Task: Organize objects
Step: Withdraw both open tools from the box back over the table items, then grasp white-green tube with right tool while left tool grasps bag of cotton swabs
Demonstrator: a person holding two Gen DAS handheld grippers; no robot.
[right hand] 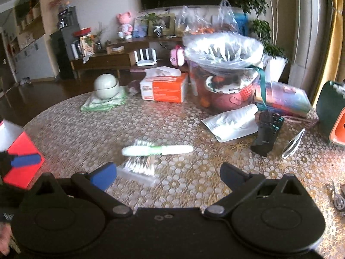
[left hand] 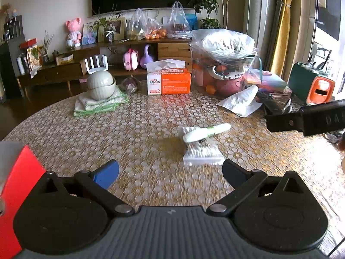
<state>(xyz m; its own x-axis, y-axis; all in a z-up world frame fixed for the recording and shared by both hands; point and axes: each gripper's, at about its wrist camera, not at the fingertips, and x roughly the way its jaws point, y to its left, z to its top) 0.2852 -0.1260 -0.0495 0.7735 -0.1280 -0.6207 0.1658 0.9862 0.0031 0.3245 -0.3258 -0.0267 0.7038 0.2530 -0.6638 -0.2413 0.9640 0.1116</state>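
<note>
A flat red box [left hand: 15,196] is cut off by the left edge. The white-and-green pen-shaped tube [right hand: 157,150] hides part of a clear packet of cotton swabs [right hand: 140,166] — both motion-blurred in the right wrist view.

At frame centre, a white-and-green pen [left hand: 206,130] lies over clear-bagged white cotton swabs [left hand: 202,151]; the table [left hand: 140,118] carries gold-and-white honeycomb dots. Upper centre, an orange-and-white tissue box [left hand: 168,81]; lower left, a red box [left hand: 15,185].

Readable: "KAIXIN" plus a big "2" on the white end of the orange tissue box [left hand: 168,81], far ahead of the left tongs. Other print there is too small; right view is blurred.
</note>
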